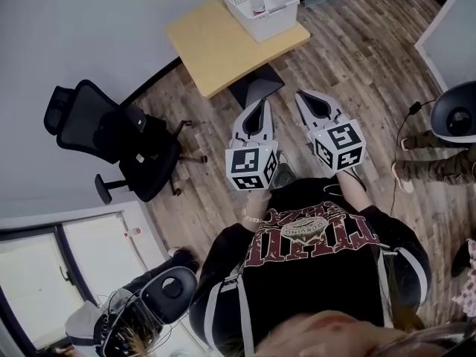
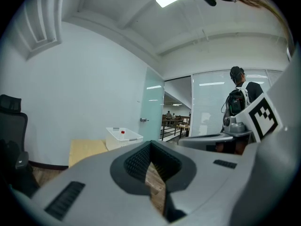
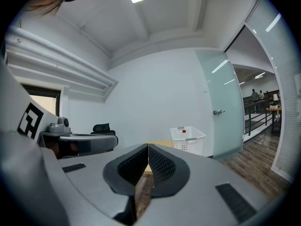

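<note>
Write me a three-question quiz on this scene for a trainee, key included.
1. True or false: the left gripper and the right gripper both have their jaws together, with nothing between them.
2. Where is the red-capped bottle? A inside the white basket; B beside it; C beneath it.
3. Fill in: the basket stands on the wooden ___.
Key: 1 true; 2 A; 3 table.

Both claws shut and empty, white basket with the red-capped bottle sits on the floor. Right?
No: head view shows the white basket with the red-capped bottle on the wooden table. Left claw and right claw are shut and empty.
</note>
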Tool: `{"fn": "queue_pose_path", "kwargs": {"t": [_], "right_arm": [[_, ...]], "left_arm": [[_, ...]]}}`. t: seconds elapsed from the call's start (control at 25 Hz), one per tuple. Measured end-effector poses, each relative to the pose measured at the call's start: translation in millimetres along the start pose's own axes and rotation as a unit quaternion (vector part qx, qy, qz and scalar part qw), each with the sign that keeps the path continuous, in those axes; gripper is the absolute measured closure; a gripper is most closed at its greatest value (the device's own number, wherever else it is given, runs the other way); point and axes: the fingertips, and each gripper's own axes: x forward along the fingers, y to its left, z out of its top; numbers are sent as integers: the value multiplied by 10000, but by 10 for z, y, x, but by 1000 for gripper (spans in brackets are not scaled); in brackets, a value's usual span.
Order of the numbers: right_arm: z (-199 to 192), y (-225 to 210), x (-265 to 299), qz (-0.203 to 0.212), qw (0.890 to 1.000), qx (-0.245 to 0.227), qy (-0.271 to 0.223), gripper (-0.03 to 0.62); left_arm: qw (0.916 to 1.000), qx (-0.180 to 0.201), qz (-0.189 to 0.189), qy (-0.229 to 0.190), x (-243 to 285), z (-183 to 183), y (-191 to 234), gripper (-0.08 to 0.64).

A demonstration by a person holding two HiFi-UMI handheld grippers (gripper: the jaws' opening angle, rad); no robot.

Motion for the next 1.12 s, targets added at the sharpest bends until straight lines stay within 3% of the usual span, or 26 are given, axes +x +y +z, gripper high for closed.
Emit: {"fn": "queue_pose_path", "kwargs": {"t": [1.12], "right_arm": [[199,-372,1111,-537,9985,75,-77,574]], "left_arm": [[9979,69,-638,120,940,184,766,512]]}}
